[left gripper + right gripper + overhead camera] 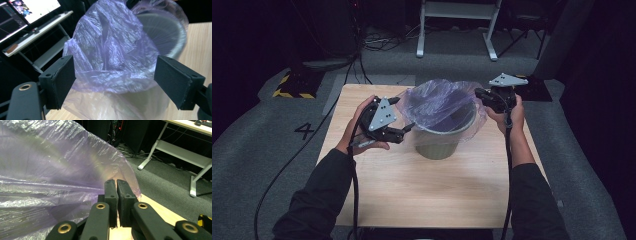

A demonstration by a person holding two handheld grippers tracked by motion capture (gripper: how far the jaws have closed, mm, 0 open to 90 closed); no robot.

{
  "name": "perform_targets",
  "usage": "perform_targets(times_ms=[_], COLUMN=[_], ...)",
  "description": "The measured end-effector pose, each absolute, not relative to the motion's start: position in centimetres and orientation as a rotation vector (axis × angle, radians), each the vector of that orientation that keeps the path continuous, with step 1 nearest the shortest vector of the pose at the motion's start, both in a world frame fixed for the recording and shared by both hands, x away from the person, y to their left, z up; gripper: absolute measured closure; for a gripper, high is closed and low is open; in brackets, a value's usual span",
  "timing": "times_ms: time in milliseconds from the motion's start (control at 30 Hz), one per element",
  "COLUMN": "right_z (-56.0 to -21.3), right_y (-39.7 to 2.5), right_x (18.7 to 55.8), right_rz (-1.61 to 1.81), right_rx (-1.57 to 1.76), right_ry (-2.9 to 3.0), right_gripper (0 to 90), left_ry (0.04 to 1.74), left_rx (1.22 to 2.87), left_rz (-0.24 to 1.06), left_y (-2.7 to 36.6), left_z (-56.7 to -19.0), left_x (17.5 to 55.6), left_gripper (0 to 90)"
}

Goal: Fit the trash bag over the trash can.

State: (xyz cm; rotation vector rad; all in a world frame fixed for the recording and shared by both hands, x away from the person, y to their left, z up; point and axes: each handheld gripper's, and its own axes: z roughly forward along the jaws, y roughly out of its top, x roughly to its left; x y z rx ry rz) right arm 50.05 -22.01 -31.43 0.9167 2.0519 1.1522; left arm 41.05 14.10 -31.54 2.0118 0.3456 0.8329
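A grey waste bin [439,142] stands on the wooden table [412,190], lined with a thin purple plastic bag [437,102] that drapes over its rim. My left gripper [407,129] is open at the bin's left side, its jaws spread wide just short of the bag [110,50] and the bin's wall [140,100]. My right gripper [479,94] is at the bin's far right rim, shut on the bag's edge [50,182]; in the right gripper view the film runs taut away from the closed jaws.
The table's near half lies bare in front of the bin. Grey carpet surrounds the table, with cables and a white desk frame [457,25] behind. A yellow-black striped block [292,85] sits at the back left.
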Motion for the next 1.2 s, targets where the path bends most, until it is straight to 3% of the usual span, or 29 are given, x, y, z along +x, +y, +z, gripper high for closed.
perform_targets(times_ms=[133, 267, 400, 533, 633, 900, 1200], right_z=[-31.5, -31.7, -32.1, -32.6, -33.0, -34.9, -37.0], right_y=[-21.9, -21.9, -22.0, -22.3, -22.7, -24.3, -24.3], right_x=[50.2, 50.4, 50.6, 50.8, 51.1, 52.2, 52.7], right_rz=[1.147, 1.154, 1.158, 1.197, 1.234, 1.324, 1.235], right_rx=[0.911, 0.902, 0.905, 0.936, 0.971, 1.096, 1.139], right_ry=[2.053, 2.054, 2.061, 2.040, 2.015, 1.934, 1.976], right_gripper=[87.0, 86.5, 85.5, 84.0, 84.2, 85.6, 84.0], left_ry=[0.411, 0.491, 0.528, 0.564, 0.598, 0.774, 0.846], left_rx=[2.040, 2.002, 1.974, 1.977, 1.966, 1.917, 1.915], left_rz=[0.806, 0.735, 0.646, 0.655, 0.645, 0.570, 0.526], left_y=[14.4, 15.4, 15.9, 15.4, 14.7, 13.5, 13.0], left_z=[-31.9, -31.8, -32.1, -32.6, -32.9, -34.4, -35.9], left_x=[43.5, 45.7, 47.7, 49.2, 50.2, 53.5, 54.7], left_gripper=[19.2, 33.0, 55.6, 77.2, 87.4, 89.7, 89.8])
